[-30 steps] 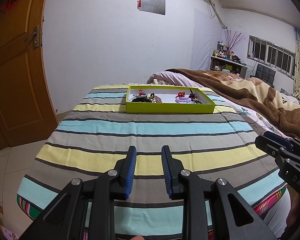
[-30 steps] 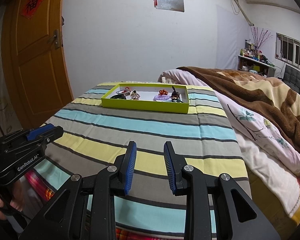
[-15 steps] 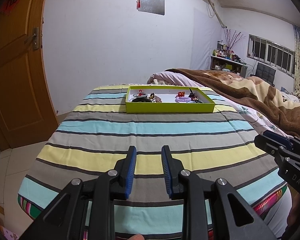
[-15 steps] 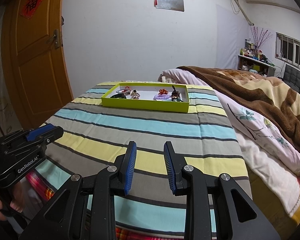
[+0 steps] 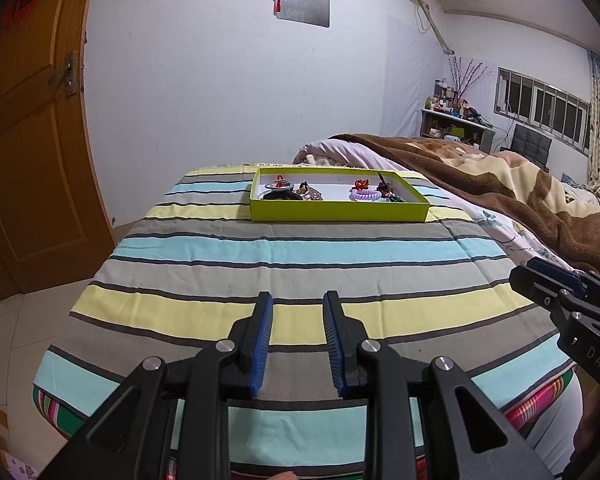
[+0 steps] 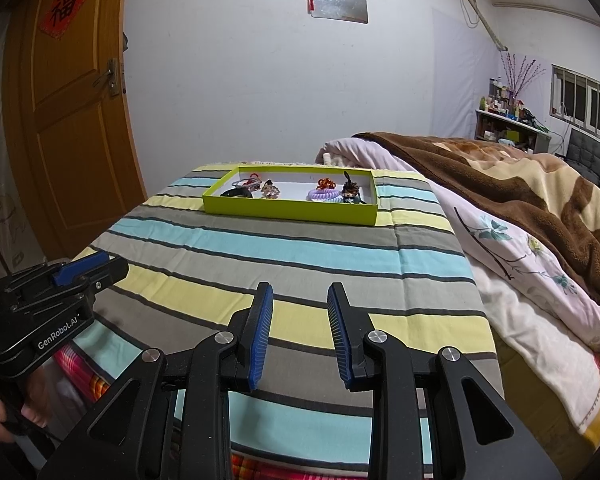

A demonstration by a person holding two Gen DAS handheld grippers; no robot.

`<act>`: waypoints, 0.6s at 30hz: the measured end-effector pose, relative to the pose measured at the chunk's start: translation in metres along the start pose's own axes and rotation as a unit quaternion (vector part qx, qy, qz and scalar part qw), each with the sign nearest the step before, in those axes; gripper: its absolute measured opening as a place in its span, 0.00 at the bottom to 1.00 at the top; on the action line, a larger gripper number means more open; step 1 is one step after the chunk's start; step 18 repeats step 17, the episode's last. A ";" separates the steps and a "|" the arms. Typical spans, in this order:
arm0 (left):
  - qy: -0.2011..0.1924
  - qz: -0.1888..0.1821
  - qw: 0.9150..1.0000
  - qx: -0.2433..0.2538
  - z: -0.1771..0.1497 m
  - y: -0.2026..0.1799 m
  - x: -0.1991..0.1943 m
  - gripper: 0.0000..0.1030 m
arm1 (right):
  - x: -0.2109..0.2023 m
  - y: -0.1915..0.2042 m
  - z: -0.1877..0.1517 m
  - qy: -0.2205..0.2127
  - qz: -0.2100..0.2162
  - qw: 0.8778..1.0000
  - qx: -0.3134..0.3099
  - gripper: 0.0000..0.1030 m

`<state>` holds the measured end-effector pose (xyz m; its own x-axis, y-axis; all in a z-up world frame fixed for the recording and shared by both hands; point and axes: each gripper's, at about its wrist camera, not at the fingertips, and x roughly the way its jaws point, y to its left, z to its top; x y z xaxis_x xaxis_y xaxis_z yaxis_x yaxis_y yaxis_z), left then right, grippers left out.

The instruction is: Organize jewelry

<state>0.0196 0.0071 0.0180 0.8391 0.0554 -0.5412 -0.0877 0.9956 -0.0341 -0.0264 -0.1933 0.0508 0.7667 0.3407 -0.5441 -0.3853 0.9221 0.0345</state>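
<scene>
A lime-green tray (image 5: 340, 212) (image 6: 288, 211) sits at the far end of the striped cloth. Inside lie a black band (image 5: 282, 196) (image 6: 236, 193), a small beaded charm (image 5: 308, 191) (image 6: 270, 189), a purple coil hair tie (image 5: 366, 195) (image 6: 324, 194), a red ornament (image 5: 362, 183) and a dark figurine clip (image 5: 386, 190) (image 6: 350, 190). My left gripper (image 5: 297, 304) is open and empty above the near end of the cloth. My right gripper (image 6: 300, 296) is open and empty, level with it on the right. Both are far from the tray.
The striped cloth (image 5: 300, 252) covers a table that ends at its near edge. A bed with a brown blanket (image 6: 520, 184) lies to the right. A wooden door (image 6: 68, 112) stands at the left. The white wall is behind the tray.
</scene>
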 end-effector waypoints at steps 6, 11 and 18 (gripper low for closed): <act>-0.003 0.002 1.000 0.008 -0.002 -0.003 -0.001 0.26 | 0.000 0.000 0.000 0.000 0.000 1.000 0.000 0.28; -0.003 0.001 1.000 0.007 -0.003 -0.003 -0.001 0.26 | 0.000 0.000 -0.001 -0.001 -0.001 1.000 0.000 0.28; 0.000 -0.004 1.000 0.003 -0.002 -0.002 0.000 0.26 | 0.000 0.000 -0.001 -0.002 -0.001 1.000 0.000 0.28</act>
